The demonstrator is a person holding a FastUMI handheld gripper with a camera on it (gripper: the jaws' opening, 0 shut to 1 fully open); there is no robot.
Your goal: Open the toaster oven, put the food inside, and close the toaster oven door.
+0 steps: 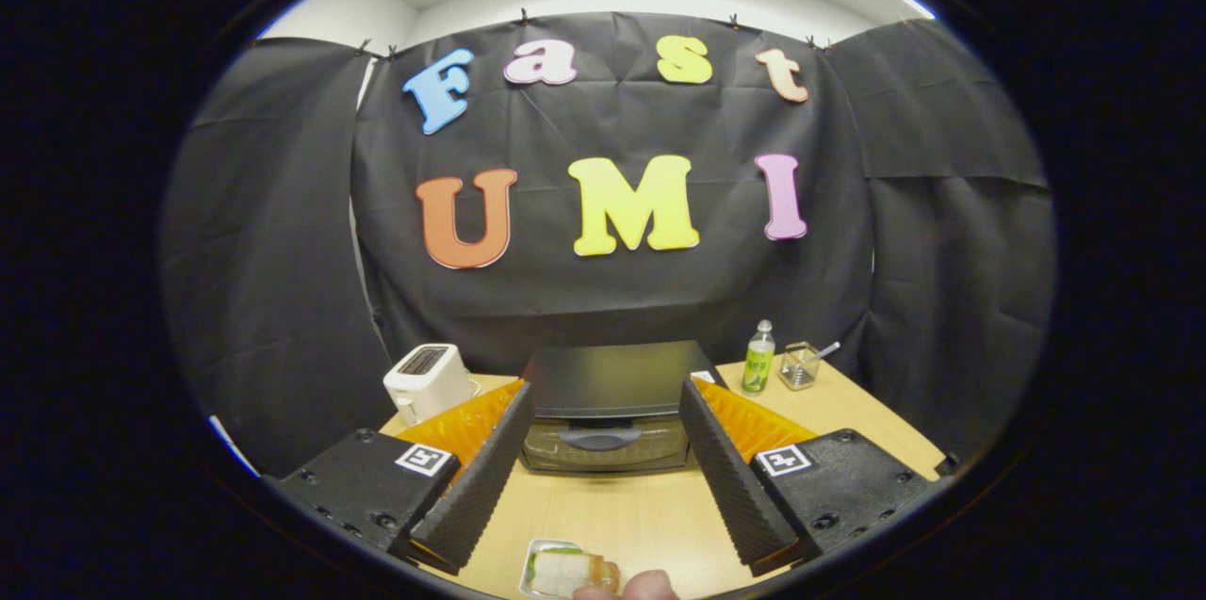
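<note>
With your gripper (608, 478) spread wide and empty, the toaster oven (608, 412) at frame centre remains shut and the food (570, 572) waits at bottom centre: every step remains.

Toaster oven (608, 412) beyond the parted fingers (603, 478), toaster (429, 381) left, bottle (757, 358) right.

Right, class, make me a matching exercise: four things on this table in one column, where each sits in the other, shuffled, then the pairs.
1. toaster oven
2. white toaster
3. green bottle
4. food tray

A. beside the clear container
B. nearest the camera, between the open claw fingers
C. beyond the fingers, door shut
D. left of the oven

Pairs: 1-C, 2-D, 3-A, 4-B
</note>
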